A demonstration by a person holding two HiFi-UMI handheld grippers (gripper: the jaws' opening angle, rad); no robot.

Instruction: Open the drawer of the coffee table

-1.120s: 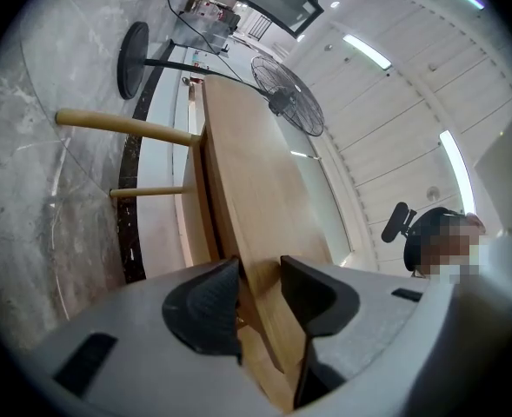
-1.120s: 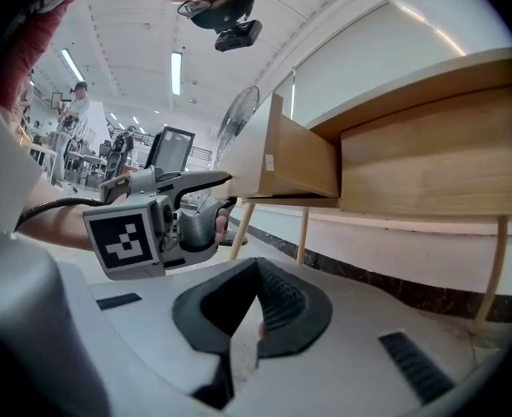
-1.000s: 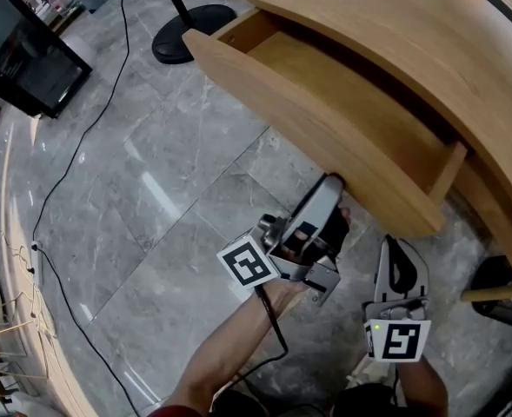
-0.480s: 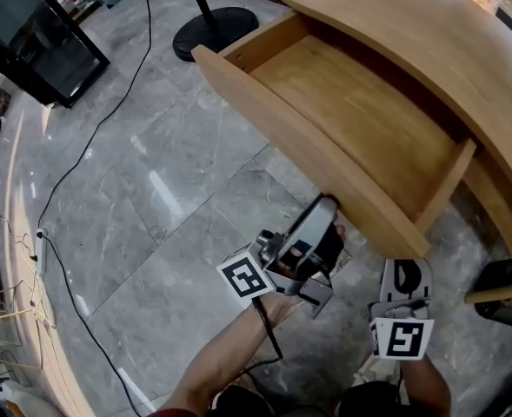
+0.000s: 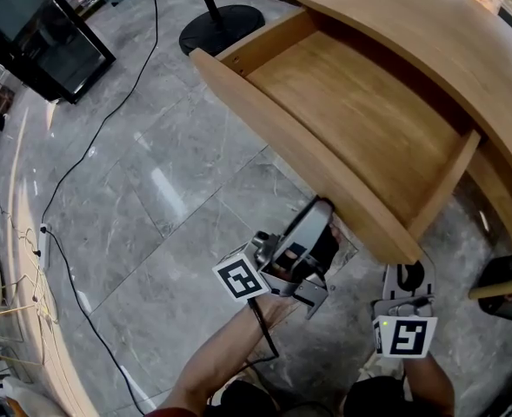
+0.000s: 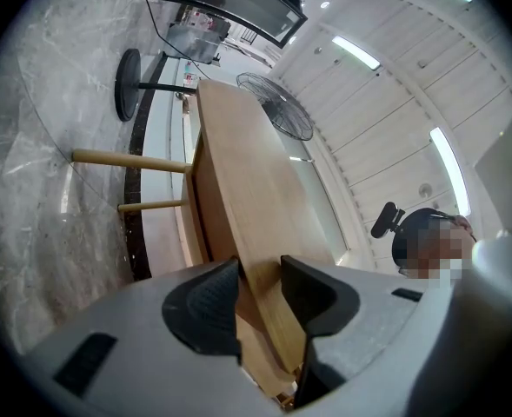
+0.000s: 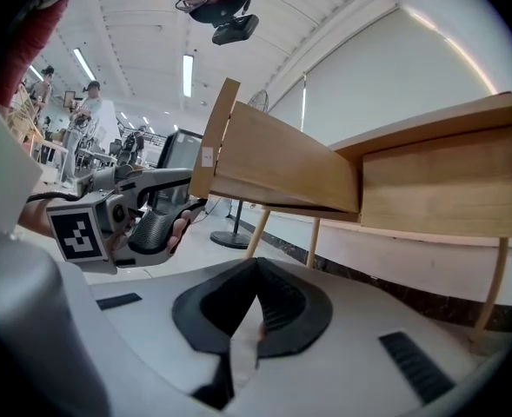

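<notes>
The wooden coffee table (image 5: 429,33) has its drawer (image 5: 360,120) pulled well out, and the drawer is empty inside. My left gripper (image 5: 322,211) reaches up from below and is shut on the lower edge of the drawer front (image 5: 299,150). In the left gripper view the front panel (image 6: 247,198) is pinched between the two black pads (image 6: 205,307). My right gripper (image 5: 405,278) hangs under the drawer's right end, clear of the wood. Its jaws (image 7: 257,269) are shut with nothing in them, and the drawer front (image 7: 282,168) shows above them.
A round black stand base (image 5: 221,17) sits on the marble floor beyond the drawer's far corner. A black screen (image 5: 43,29) stands at the upper left, with a cable (image 5: 73,172) trailing across the tiles. Thin wooden table legs (image 6: 129,159) show under the table.
The drawer has slid further out of the table with my left gripper holding its front. The right gripper has drifted back a little with it, still shut.
</notes>
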